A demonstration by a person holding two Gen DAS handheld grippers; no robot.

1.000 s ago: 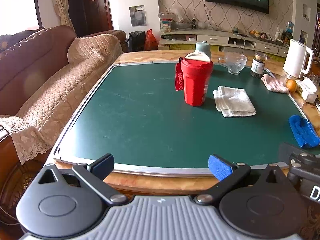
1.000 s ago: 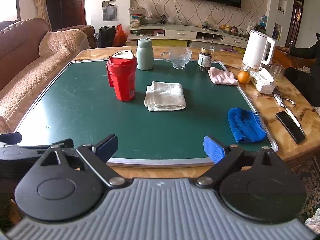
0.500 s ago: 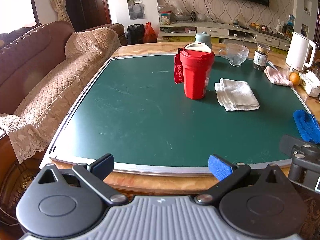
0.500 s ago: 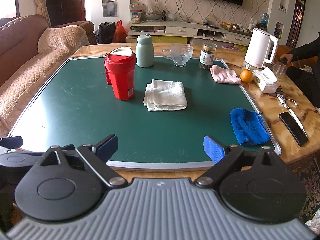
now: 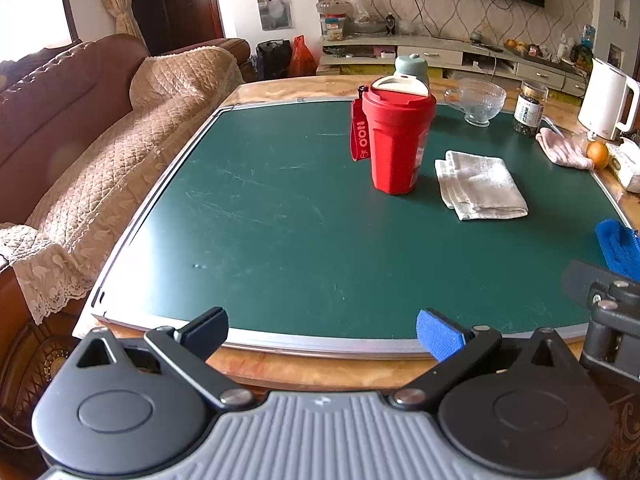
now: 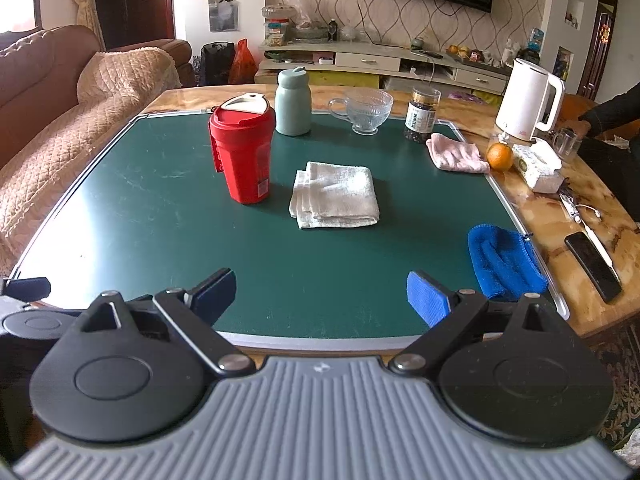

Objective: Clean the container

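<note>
A red lidded cup (image 5: 396, 140) with a red strap stands upright on the green mat (image 5: 280, 240); it also shows in the right wrist view (image 6: 242, 152). A folded white cloth (image 5: 480, 186) lies just right of it, also in the right wrist view (image 6: 334, 196). My left gripper (image 5: 322, 334) is open and empty at the table's near edge, far short of the cup. My right gripper (image 6: 320, 294) is open and empty over the mat's near edge.
A blue cloth (image 6: 504, 260) lies at the mat's right edge. At the back stand a pale green bottle (image 6: 293, 102), glass cup (image 6: 366, 110), jar (image 6: 422, 114) and white kettle (image 6: 528, 100). A pink cloth (image 6: 456, 156), orange (image 6: 499, 157) and phone (image 6: 592, 260) lie right. A sofa (image 5: 100, 140) is left.
Both grippers have moved forward toward the table, so the cup and cloth appear closer. Both stay open. Nothing on the table has moved.
</note>
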